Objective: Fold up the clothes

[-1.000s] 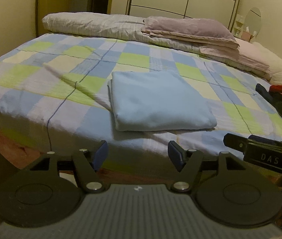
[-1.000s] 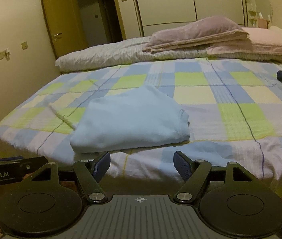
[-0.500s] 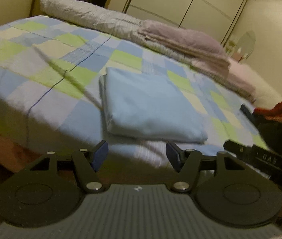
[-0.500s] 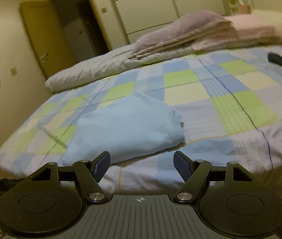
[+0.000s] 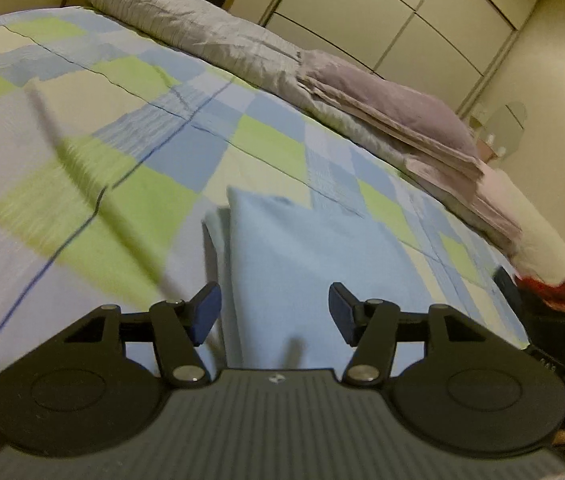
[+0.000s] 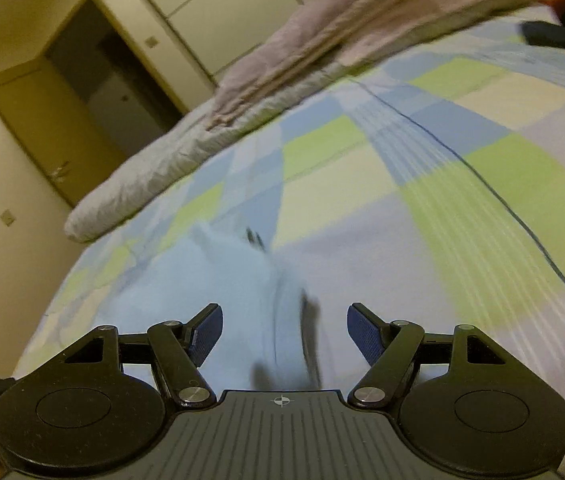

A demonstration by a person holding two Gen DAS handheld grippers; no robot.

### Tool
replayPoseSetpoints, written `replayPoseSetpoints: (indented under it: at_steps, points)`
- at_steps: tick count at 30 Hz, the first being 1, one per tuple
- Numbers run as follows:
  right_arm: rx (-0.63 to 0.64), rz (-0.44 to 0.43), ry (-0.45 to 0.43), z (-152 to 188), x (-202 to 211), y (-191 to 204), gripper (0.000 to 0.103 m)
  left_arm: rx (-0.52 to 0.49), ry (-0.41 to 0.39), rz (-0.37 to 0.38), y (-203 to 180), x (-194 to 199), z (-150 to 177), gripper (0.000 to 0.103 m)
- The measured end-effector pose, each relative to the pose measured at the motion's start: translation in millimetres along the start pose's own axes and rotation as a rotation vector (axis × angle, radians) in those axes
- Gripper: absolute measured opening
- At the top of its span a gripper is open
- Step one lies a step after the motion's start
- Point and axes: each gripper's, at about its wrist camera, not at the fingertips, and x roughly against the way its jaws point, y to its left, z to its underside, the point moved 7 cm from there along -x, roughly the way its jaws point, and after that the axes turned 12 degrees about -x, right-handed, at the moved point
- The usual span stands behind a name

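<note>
On the left stretch of the checked bedspread (image 5: 130, 148) nothing of the task lies, only a raised crease in the cover. Just right of that, near the front edge of the bed, sits the light blue garment (image 5: 306, 272), already folded into a flat rectangle with a thinner layer showing along its left side. The left gripper (image 5: 274, 312) is over its near left part, jaws apart and gripping nothing; they have just been closing a little, with the blue cloth lying beyond and below them, not pinched.

Further right, the right gripper (image 6: 284, 334) is aimed at the garment's right-hand edge (image 6: 282, 292) (blurred here, so the layers are hard to tell apart); its jaws stand wide and hold nothing.

Far across the bed lie a long grey bolster (image 5: 202, 28) and a stack of mauve bedding (image 5: 394, 108). At the far right is a dark and red heap (image 5: 558, 296), seemingly clothing not yet folded.

So this piece looks nearly done: perhaps one more fold, or a lift aside. The heap is probably what remains.
</note>
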Motion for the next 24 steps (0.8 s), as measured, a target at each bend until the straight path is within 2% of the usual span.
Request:
replayPoseSetpoints:
  at_steps: [5, 11, 14, 16, 17, 19, 20, 21, 24]
  points:
    - [0.041, -0.071, 0.056, -33, -55, 5, 0.073, 0.03, 0.011, -0.008, 18, -45, -20, 0.054]
    - [0.097, -0.132, 0.168, -37, -104, 18, 0.073, 0.028, 0.029, 0.005, 25, -78, -31, 0.053]
    - [0.108, -0.171, 0.199, -37, -120, 24, 0.073, 0.023, 0.028, 0.018, 26, -86, -33, 0.041]
    - [0.126, -0.177, 0.232, -33, -127, 29, 0.052, 0.014, 0.016, 0.022, 27, -85, -34, 0.018]
    - [0.137, -0.176, 0.245, -31, -131, 30, 0.043, 0.018, 0.006, 0.034, 28, -83, -35, 0.012]
    - [0.188, -0.153, 0.24, -28, -133, 33, 0.036, 0.026, -0.012, 0.057, 30, -78, -35, 0.01]
    - [0.205, -0.153, 0.232, -29, -133, 34, 0.02, 0.027, -0.015, 0.061, 31, -77, -35, 0.01]
    - [0.222, -0.152, 0.224, -30, -134, 36, 0.015, 0.028, -0.019, 0.062, 32, -76, -35, 0.008]
    - [0.273, -0.165, 0.197, -31, -132, 46, 0.011, 0.037, -0.066, 0.07, 32, -67, -37, 0.008]
